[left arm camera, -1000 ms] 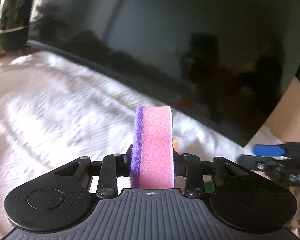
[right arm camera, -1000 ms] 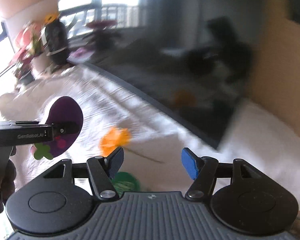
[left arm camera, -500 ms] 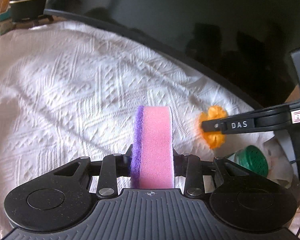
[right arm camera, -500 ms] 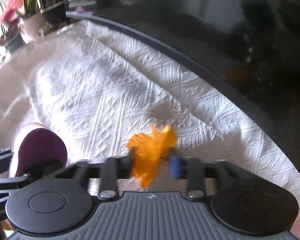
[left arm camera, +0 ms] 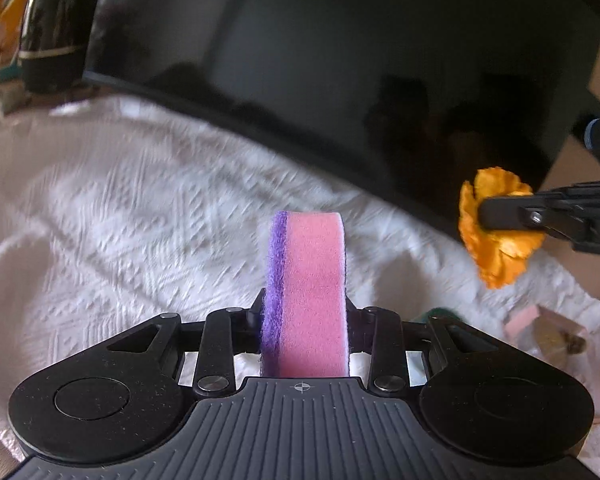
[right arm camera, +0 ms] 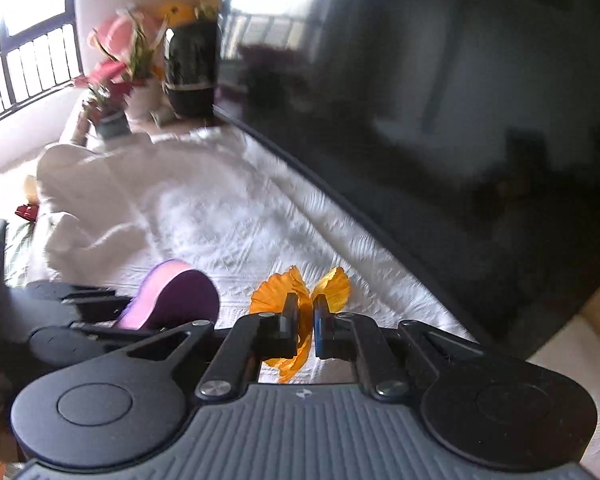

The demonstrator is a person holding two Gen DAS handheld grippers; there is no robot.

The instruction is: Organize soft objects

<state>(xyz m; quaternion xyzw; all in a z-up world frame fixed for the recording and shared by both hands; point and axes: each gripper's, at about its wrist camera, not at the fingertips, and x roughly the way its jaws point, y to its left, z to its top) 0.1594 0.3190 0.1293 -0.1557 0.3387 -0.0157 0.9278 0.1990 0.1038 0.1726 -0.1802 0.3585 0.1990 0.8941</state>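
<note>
Right tool squeezing tight on the orange fabric flower, jaws just been closing w/ the flower between them, now nearly together. Petals poking out above the pads and a bit hanging below. Holding it up off the white cloth, not touching. In the left wrist view, showing up at far right w/ the same flower pinched, hanging in front of the big dark screen.

Left tool clamped on the pink & purple sponge, about half open, pads pressing both flat sides. Standing the sponge on edge, long side pointing away along the fingers, purple layer on the left. Also up off the cloth.

Sitting just beside each other: sponge left of the flower, both tools aiming the same way, down toward the cloth and the screen's bottom edge.

Both soft things in hand, so probably needing a drop spot next. No bin or basket showing, so can't tell where. Green round thing peeking behind the left tool, mostly hidden.
</note>
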